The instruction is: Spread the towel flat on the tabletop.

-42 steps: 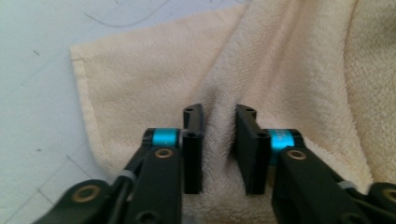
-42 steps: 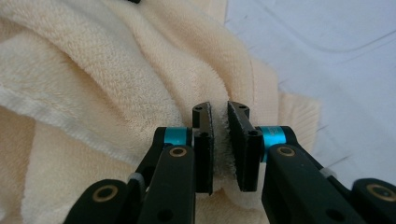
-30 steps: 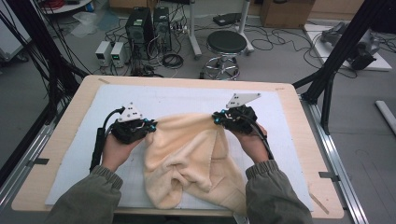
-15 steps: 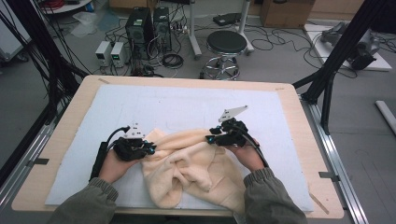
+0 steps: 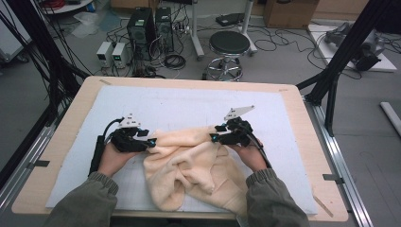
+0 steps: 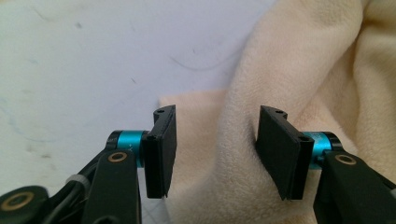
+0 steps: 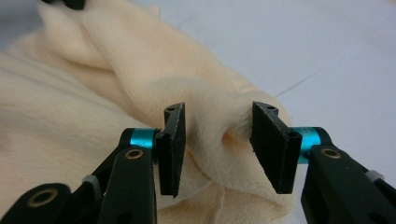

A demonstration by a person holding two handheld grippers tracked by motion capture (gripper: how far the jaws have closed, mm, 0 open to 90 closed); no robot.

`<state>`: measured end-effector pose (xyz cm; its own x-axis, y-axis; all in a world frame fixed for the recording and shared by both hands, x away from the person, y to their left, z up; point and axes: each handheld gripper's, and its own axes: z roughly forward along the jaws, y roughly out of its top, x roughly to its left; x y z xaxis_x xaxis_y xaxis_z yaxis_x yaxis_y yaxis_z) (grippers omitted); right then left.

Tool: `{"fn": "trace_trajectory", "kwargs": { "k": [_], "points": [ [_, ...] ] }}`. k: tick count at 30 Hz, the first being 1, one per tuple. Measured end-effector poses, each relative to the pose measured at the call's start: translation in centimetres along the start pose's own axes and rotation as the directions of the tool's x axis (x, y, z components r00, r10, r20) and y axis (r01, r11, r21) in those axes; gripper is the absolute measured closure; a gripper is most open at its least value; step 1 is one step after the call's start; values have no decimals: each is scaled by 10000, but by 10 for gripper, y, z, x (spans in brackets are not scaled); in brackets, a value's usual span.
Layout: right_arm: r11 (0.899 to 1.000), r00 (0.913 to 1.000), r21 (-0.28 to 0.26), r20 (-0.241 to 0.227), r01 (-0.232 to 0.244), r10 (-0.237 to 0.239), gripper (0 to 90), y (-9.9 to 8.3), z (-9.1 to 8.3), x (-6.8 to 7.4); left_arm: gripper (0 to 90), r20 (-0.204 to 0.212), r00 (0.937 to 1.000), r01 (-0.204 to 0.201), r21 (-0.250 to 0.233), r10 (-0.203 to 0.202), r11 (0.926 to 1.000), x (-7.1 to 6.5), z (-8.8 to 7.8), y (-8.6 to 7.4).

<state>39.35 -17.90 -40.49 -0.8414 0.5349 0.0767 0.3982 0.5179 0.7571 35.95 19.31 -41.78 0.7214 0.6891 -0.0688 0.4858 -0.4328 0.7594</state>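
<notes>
— Cables, computer boxes and a stool [image 5: 230,43] are cluttering the floor beyond the far edge of the table [image 5: 302,142], but on the white mat [image 5: 189,106] we are dealing only with the cream towel [image 5: 194,172]. It is lying rumpled from the middle toward the near edge, with one bulge hanging close to that edge.

— How are we standing with the left claw [image 5: 152,142]?

— Its jaws have just been opening and are now spread, with a fold of the towel [image 6: 243,140] rising between them; the cloth is brushing the right-hand pad [image 6: 275,149] but nothing is pinching it.

— And the right claw [image 5: 213,133]?

— The same: it has just been opening, is spread, and a ridge of the towel [image 7: 219,126] is sitting loosely in the gap.

— So what are we risking?

— We judge that fleece may be clinging to a pad, so pulling away could drag the upper edge out of line. Closing again here, we could be catching two layers instead of one, since the folds are doubled. And any tug toward us could be sliding the bulge off the near edge.
</notes>
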Motion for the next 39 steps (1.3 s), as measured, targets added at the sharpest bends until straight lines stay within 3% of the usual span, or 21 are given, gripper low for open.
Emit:
{"fn": "trace_trajectory", "kwargs": {
  "k": [3,6,7,9,11,13,16,21,24,25,27,28,29,30,31,32,33,35,39],
  "points": [
    [9958,9999,909,-111,-112,123,669,-7,15,-3,632,491,9978,-483,588,454,9971,-7,10,-3],
    [9951,9989,967,-396,-198,238,761,-10,14,-3,727,537,9945,-937,686,901,9932,-14,10,-3],
    [9953,9992,971,-387,1,37,768,-10,12,-3,743,558,9941,-963,669,926,9931,-15,9,-2],
    [9969,9994,776,-329,163,-137,774,-8,5,-1,782,429,9944,-989,491,968,9939,-14,3,-1],
    [9992,9996,390,-266,88,-78,775,-6,-5,-1,802,251,9953,-934,154,930,9955,-14,-3,0],
    [9995,9994,90,-126,311,-310,776,-4,-15,0,812,101,9963,-852,-334,856,9958,-13,-12,3],
    [9978,9988,-446,-47,489,-492,776,1,-32,5,818,-111,9961,-879,-973,872,9914,-17,-24,13],
    [9981,9982,-325,-276,532,-541,776,1,-41,10,819,-25,9931,-1167,-859,1169,9894,-23,-29,18],
    [9977,9976,-236,-286,628,-635,794,5,-41,6,827,-470,9934,-1094,-1185,1045,9869,-14,-30,30],
    [9970,9971,-170,36,756,-755,802,11,-43,3,830,-783,9928,-1019,-1577,904,9822,-8,-30,40],
    [9934,9891,-489,1100,1037,-978,804,39,-51,-9,826,-1426,9881,-871,-2139,571,9730,7,-28,77],
    [9909,9796,-881,1823,1014,-840,765,57,-55,-18,792,-2044,9771,-1066,-2328,585,9667,14,-27,97],
    [9867,9633,-1326,2625,944,-569,659,74,-60,-27,671,-2711,9618,-1060,-2357,394,9660,19,-24,114],
    [9858,9500,-1573,3123,586,-67,590,87,-64,-35,503,-2765,9609,-520,-2237,-122,9733,25,-23,126],
    [9850,9526,-1725,3002,31,495,551,95,-66,-43,423,-2408,9698,-138,-2147,-392,9766,29,-22,131],
    [9828,9587,-1827,2736,-279,781,540,98,-67,-47,446,-2258,9740,-280,-2112,-209,9770,29,-21,130],
    [9844,9615,-1756,2681,-133,609,537,96,-66,-47,465,-2337,9721,-648,-1914,187,9794,27,-19,124],
    [9920,9725,-1262,2312,-5,299,526,83,-59,-42,467,-2067,9783,-534,-1753,163,9831,28,-16,111],
    [9970,9819,-673,1824,-384,501,514,49,-47,-35,468,-1584,9871,-453,-1317,241,9903,23,-13,71]
  ]
}}
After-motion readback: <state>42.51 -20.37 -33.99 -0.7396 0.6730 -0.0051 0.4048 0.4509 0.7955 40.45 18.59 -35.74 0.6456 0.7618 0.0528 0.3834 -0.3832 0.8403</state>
